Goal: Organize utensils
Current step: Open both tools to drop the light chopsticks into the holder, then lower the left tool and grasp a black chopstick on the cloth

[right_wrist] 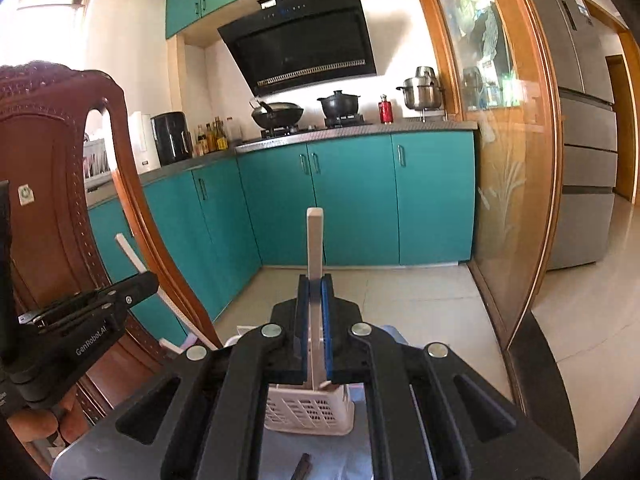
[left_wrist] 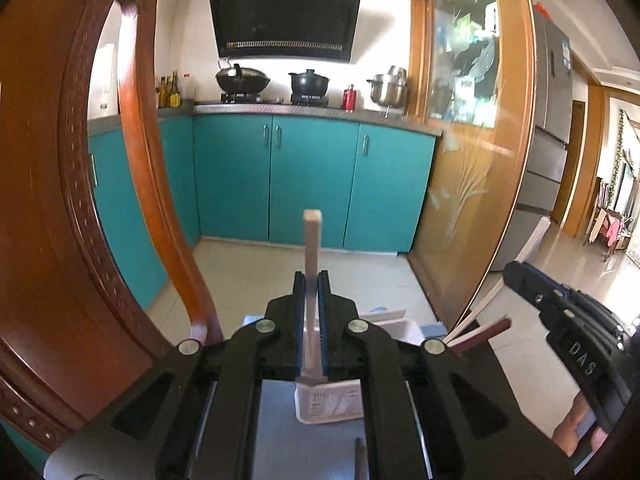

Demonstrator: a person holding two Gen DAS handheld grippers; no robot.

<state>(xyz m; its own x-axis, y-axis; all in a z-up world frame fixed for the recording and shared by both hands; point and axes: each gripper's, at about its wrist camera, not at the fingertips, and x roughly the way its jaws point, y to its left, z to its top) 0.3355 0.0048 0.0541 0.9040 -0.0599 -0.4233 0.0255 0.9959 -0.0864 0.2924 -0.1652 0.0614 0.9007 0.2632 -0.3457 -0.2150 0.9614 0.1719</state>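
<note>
My left gripper (left_wrist: 311, 280) is shut on a white chopstick (left_wrist: 311, 240) that stands upright above a white slotted utensil basket (left_wrist: 328, 404). My right gripper (right_wrist: 315, 282) is shut on another white chopstick (right_wrist: 315, 236), also upright, over the same basket (right_wrist: 310, 410). In the left wrist view the right gripper (left_wrist: 560, 312) shows at the right edge with a white and a dark brown chopstick (left_wrist: 486, 334) beside it. In the right wrist view the left gripper (right_wrist: 92, 304) shows at the left with its white chopstick (right_wrist: 136, 260).
A carved wooden chair back (left_wrist: 60, 184) rises close on the left and also shows in the right wrist view (right_wrist: 52, 184). A dark chopstick (right_wrist: 303, 466) lies on the blue-grey table surface (right_wrist: 344, 460). Teal kitchen cabinets (left_wrist: 312, 184) and a glass sliding door (left_wrist: 476, 152) stand beyond.
</note>
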